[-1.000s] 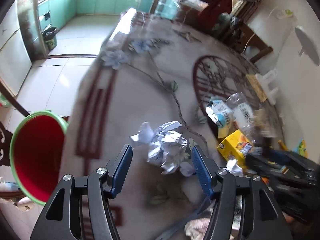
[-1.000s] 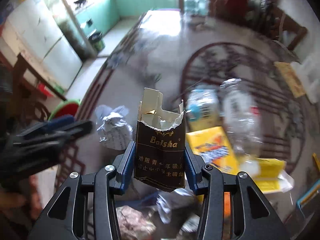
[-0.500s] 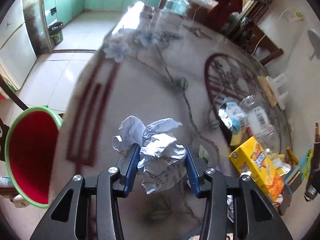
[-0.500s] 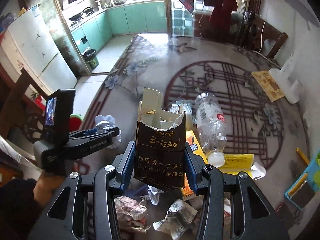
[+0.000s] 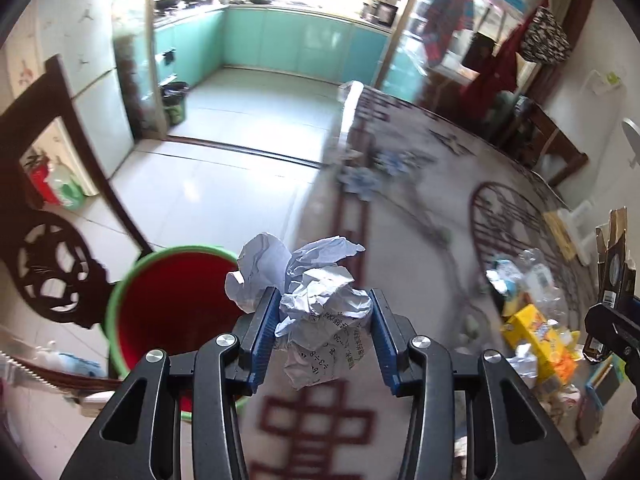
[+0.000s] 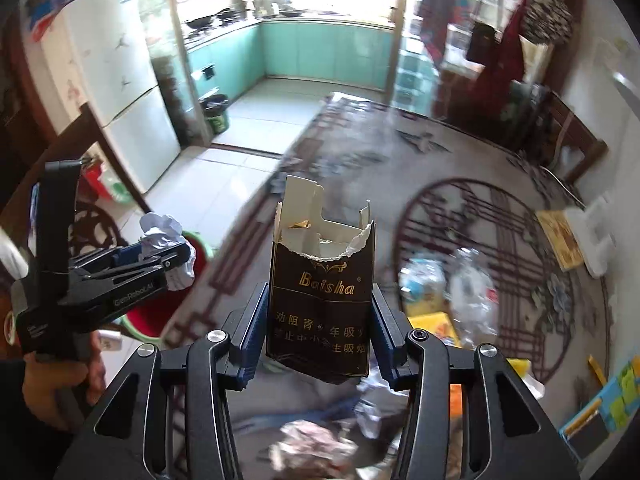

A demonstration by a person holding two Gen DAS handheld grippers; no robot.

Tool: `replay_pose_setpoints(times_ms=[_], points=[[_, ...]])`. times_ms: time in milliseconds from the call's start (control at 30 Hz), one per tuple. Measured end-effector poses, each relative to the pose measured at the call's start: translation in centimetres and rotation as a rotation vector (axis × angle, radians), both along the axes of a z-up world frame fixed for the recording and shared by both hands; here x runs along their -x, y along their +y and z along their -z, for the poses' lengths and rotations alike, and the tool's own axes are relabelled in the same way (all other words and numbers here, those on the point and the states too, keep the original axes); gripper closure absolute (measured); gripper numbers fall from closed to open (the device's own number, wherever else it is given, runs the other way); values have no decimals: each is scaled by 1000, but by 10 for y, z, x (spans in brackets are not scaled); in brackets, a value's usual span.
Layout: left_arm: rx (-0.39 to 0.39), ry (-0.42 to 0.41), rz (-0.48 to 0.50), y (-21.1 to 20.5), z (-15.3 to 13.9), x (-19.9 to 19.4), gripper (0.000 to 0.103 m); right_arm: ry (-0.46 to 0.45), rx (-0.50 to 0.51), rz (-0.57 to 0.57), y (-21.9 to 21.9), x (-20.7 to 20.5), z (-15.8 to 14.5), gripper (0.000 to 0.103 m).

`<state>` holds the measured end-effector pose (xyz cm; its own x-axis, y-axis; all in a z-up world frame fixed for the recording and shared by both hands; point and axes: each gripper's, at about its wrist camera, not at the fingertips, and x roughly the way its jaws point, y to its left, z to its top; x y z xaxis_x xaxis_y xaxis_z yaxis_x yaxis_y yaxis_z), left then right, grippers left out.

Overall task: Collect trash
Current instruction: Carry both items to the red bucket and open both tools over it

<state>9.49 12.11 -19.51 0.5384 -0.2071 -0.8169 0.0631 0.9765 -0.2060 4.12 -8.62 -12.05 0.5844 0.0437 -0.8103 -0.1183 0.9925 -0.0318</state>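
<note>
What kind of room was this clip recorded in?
Most likely a home dining area beside a kitchen: teal cabinets, a white fridge, and a patterned table strewn with trash.

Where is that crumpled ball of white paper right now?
The crumpled paper is clamped between the blue fingers of the left tool, held up in the air just right of the red bucket with the green rim, at the table's edge.

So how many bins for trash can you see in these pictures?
2. A red bucket with a green rim stands on the floor just left of the left hand-held gripper. A dark bin stands far back in the kitchen. Others may be hidden.
</note>
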Motion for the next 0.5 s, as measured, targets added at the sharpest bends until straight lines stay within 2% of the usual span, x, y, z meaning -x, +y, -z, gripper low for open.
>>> replay_pose_setpoints(times_ms=[300, 500], points=[[-6, 20, -126, 90, 13, 16, 61, 22, 10, -113, 69, -18, 11, 57], [-3, 25, -187, 131, 20, 24, 61, 39, 25, -196, 113, -27, 19, 57]])
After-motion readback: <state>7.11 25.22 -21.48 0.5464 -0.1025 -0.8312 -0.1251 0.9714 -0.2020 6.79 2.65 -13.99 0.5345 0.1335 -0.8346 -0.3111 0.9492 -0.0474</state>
